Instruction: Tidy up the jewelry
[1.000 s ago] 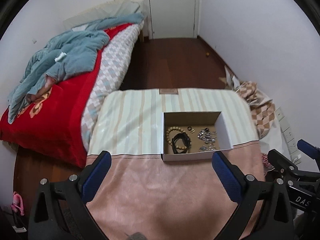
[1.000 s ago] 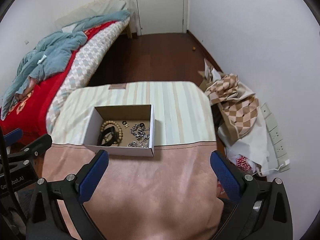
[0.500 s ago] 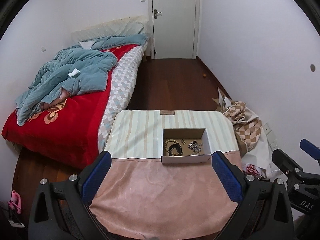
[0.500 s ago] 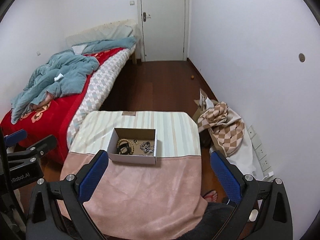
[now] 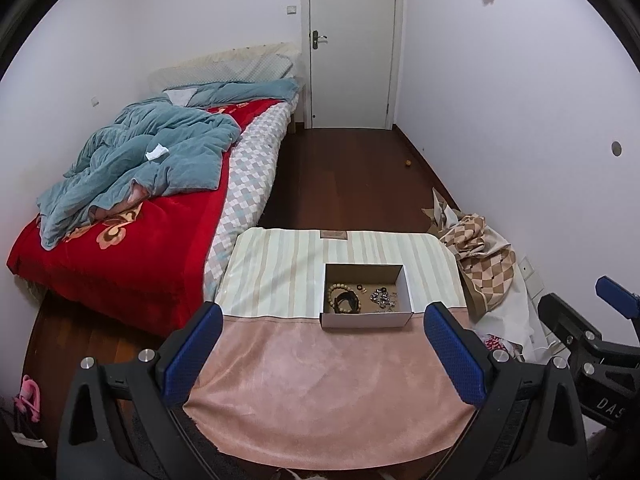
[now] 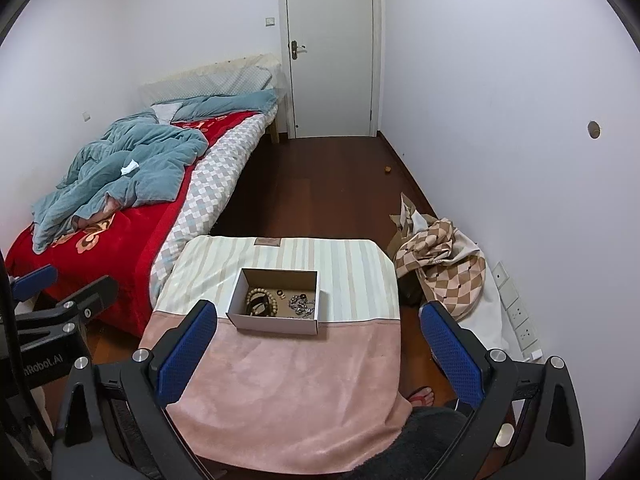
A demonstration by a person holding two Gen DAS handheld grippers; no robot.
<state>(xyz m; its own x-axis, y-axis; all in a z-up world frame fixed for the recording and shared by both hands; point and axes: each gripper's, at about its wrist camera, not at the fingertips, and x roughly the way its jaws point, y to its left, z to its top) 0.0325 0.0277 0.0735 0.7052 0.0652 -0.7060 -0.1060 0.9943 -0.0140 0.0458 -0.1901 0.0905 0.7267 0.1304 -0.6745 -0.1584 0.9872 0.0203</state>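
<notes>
Small bedroom: one bed (image 5: 132, 216), one cloth-covered table (image 5: 332, 380). One cardboard box (image 5: 366, 320) sits mid-table on the cloth's seam. Inside: one bead bracelet (image 5: 340, 292), stiff enough to pinch by its loop; tangled chains (image 5: 382, 298), light and slippery, count unclear. Left tool (image 5: 322, 360) and right tool (image 6: 316, 358) both spread, empty, well back.

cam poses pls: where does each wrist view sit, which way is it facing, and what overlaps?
Left wrist: high, behind the left tongs, looking down over the table at the cardboard box, bed and door; the right tongs show at far right.
Right wrist: high, behind the right tongs, facing likewise; the left tongs show at left edge, a sandalled foot below.
Shared: box of jewelry, table, bed, door.
</notes>
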